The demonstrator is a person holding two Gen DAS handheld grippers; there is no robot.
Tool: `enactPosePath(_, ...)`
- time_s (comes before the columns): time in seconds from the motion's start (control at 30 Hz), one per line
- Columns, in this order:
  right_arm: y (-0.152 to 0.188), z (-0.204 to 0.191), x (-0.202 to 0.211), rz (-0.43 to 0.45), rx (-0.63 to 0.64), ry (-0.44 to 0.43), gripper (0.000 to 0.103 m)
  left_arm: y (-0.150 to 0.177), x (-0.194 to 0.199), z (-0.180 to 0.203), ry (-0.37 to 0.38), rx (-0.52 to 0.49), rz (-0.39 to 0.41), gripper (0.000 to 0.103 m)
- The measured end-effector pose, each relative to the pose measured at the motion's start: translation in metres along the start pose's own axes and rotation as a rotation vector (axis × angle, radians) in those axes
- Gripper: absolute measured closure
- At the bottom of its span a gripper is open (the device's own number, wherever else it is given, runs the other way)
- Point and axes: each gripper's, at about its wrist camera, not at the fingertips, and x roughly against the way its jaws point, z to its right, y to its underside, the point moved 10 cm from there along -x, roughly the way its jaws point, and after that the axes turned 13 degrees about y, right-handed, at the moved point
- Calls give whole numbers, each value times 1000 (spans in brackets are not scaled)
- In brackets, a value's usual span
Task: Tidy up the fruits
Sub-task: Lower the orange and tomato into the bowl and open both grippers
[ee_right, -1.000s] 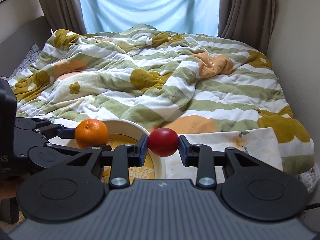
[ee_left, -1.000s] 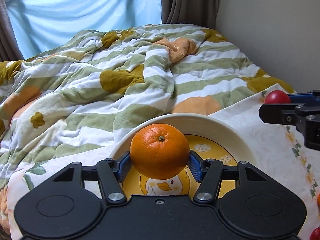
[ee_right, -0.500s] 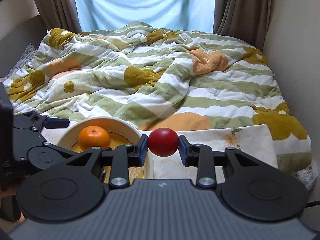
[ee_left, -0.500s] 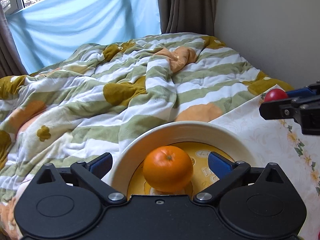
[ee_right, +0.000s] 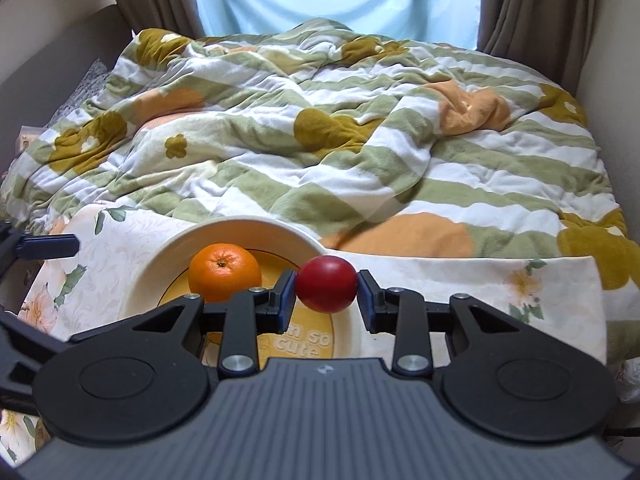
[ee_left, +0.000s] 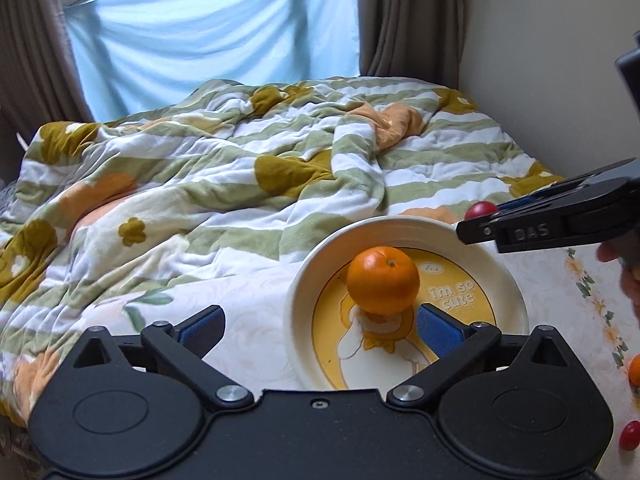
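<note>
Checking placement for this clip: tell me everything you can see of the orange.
The orange is round, bright and glossy, with finely dimpled peel and a small dark stem scar facing up and slightly toward the right gripper's side. It sits free inside the cream-rimmed plate, on its yellow cartoon centre, nothing gripping it. The left gripper stands open and clear of it; its jaws have just been opening. The red fruit, held in the right gripper, is apart from it.
</note>
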Motion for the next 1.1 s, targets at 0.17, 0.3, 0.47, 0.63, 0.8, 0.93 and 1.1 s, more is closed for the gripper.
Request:
enactPosePath(0.17, 3, -19, -15, -5, 62, -15, 55, 5, 16, -9, -14, 47, 19, 0)
enactPosePath(0.3, 7, -27, -25, 0, 84, -32, 54, 13, 25, -15, -20, 80, 28, 0)
enactPosePath(0.47, 6, -28, -26, 22, 66, -38, 26, 20, 33, -18, -24, 103, 34, 0)
enactPosePath(0.63, 2, -19, -11, 78, 30, -7, 0, 22, 41, -16, -39, 98, 42, 0)
enactPosePath(0.8, 2, -12, 4, 78, 16, 3, 0, 21, 53, -14, -39, 119, 63, 0)
enactPosePath(0.93, 3, -8, 26, 91, 7, 10, 0, 18, 67, -5, -61, 91, 82, 0)
enactPosePath(1.1, 6, -4, 59, 102, 2, 7, 0, 17, 91, 5, -86, 77, 115, 0)
